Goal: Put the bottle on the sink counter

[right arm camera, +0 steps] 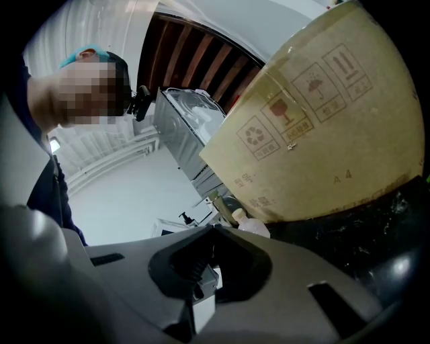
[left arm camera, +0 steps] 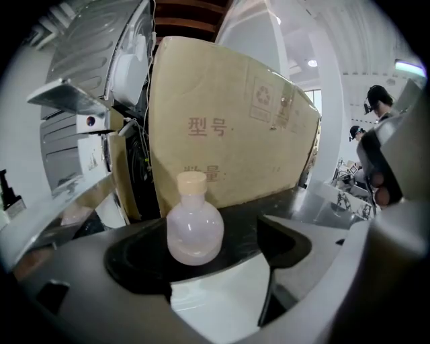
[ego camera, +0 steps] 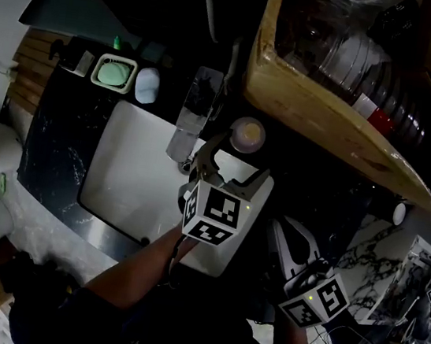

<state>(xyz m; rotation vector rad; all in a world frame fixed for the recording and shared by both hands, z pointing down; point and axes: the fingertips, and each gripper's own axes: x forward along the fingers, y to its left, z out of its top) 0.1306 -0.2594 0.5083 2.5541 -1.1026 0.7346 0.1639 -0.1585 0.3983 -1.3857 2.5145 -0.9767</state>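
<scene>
Bottle [left arm camera: 194, 225] stands upright on the dark counter [left arm camera: 250, 220] just ahead of the left gripper's [left arm camera: 211, 272] wide-open, empty jaws.

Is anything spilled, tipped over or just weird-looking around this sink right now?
Nothing stands out: the small round translucent bottle with a beige cap stands upright on the black marble counter, no spill around it, before the open left gripper.

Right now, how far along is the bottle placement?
Looks done: the bottle stands upright on the dark sink counter. In hand: nothing. The left hand-held gripper is open either side of it, not touching; the right hand-held gripper is shut, empty. Left: probably just backing the left one away.
</scene>
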